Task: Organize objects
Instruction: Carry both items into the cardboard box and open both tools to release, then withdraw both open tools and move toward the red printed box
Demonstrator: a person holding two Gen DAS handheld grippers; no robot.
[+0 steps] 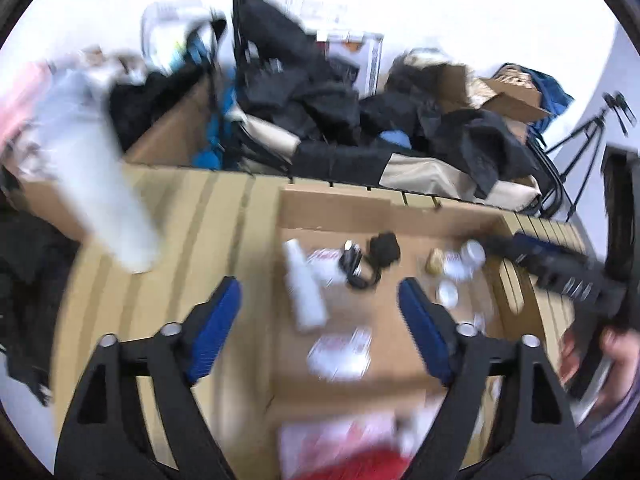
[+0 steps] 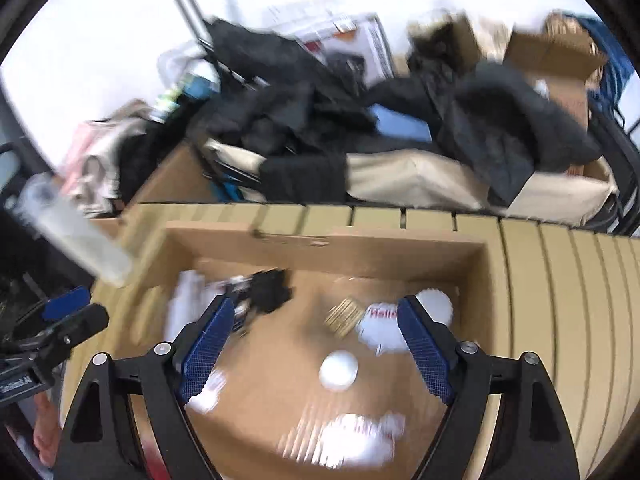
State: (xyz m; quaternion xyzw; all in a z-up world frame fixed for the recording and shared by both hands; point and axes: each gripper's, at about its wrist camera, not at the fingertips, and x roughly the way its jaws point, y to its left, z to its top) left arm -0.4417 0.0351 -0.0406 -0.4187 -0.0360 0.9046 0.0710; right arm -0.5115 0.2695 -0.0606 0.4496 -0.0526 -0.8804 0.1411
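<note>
Both the left gripper (image 1: 320, 322) and the right gripper (image 2: 316, 346) stand wide and empty above the cardboard box (image 2: 400, 254). Inside the box lie a white bottle (image 1: 302, 288), a black cable (image 1: 360, 266) and white caps (image 2: 338, 370). A translucent cylinder (image 1: 96, 188) remains outside, left of the box.

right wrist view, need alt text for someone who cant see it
The open right gripper hovers empty over a shallow cardboard box on a slatted table, with a white ball, a black cable bundle and blurred white packets inside. Dark clothes pile up behind.
</note>
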